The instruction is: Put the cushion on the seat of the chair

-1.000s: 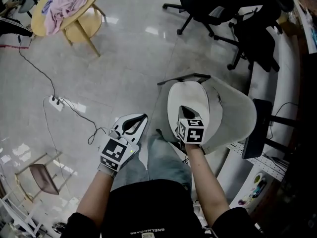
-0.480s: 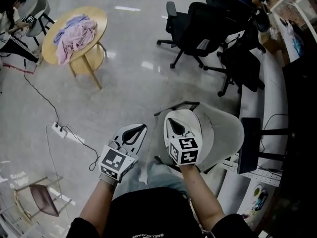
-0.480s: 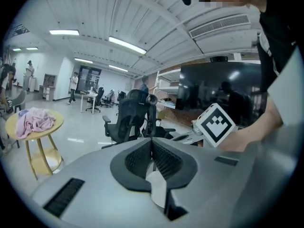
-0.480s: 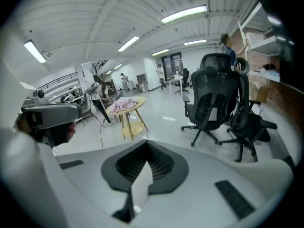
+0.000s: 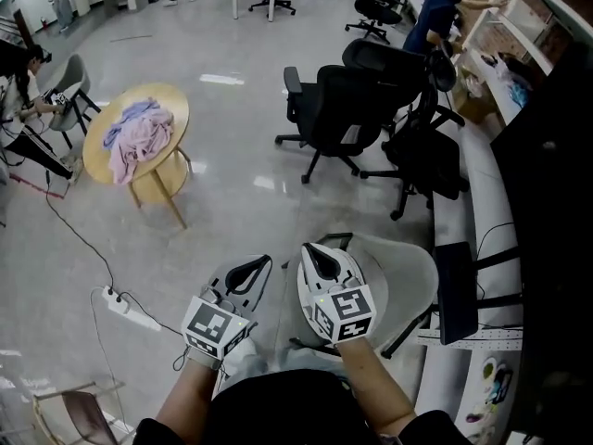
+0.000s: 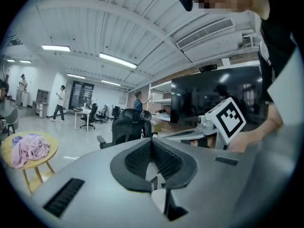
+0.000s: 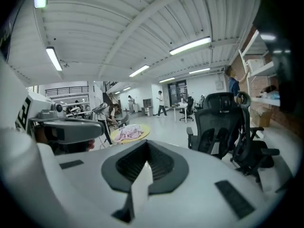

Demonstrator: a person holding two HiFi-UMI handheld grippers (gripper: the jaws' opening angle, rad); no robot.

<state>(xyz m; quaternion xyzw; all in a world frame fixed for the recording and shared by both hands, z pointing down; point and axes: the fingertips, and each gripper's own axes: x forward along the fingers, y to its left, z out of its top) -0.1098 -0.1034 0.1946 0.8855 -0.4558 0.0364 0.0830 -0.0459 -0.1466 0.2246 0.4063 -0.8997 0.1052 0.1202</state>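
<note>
While right gripper (image 5: 320,253) hovers over the white chair (image 5: 408,272), left gripper (image 5: 256,269) beside it (both jaws pressed together, empty), no cushion seems visible

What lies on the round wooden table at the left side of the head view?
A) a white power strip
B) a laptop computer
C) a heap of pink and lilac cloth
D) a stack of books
C: in the head view a crumpled pink and lilac cloth covers much of the round table; no laptop, power strip or books are on it.
</note>
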